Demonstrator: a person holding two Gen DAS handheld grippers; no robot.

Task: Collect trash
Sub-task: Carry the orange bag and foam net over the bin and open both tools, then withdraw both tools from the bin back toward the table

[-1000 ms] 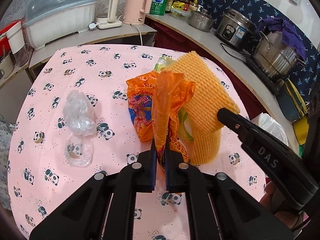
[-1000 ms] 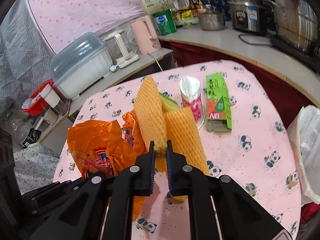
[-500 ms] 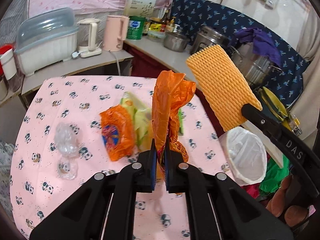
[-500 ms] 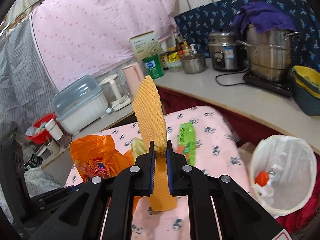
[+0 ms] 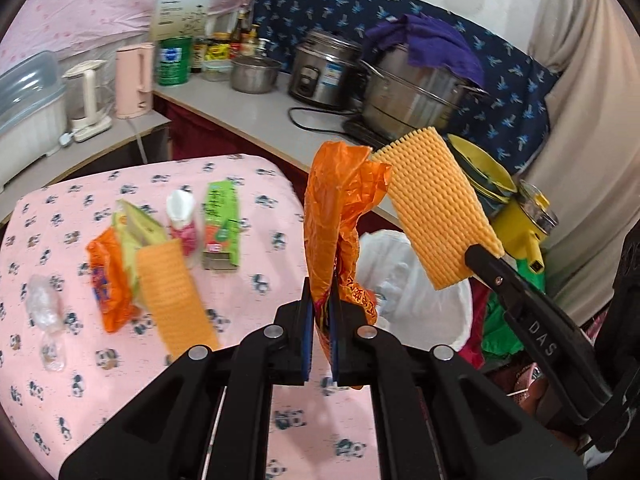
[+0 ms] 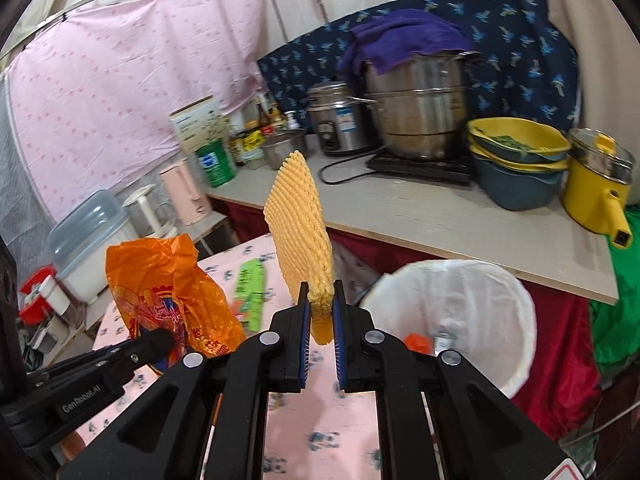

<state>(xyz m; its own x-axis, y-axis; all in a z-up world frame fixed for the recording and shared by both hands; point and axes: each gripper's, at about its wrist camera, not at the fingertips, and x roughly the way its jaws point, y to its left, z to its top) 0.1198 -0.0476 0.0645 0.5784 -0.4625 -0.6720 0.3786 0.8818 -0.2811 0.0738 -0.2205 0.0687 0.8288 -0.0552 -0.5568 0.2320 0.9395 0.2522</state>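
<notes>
The bin [image 6: 452, 312] stands open-mouthed just past the table [image 5: 280, 432] corner, its white liner wide, with free air above the rim. Behind it the counter [image 6: 440, 220] edge overhangs close, crowded with a steel pot [image 6: 416, 116], stacked bowls [image 6: 516, 160] and a yellow kettle [image 6: 596, 192] near that edge. The left claw [image 5: 320, 320] carries an orange bag [image 5: 340, 208] upright and the right claw [image 6: 320, 308] a foam net [image 6: 300, 220]; the two sit side by side, with little room between them. On the table, a second net [image 5: 172, 296], a wrapper [image 5: 108, 276], a green carton [image 5: 220, 224], a cup [image 5: 182, 220] and clear plastic [image 5: 44, 312] cluster on the left; the near stretch is bare cloth.
</notes>
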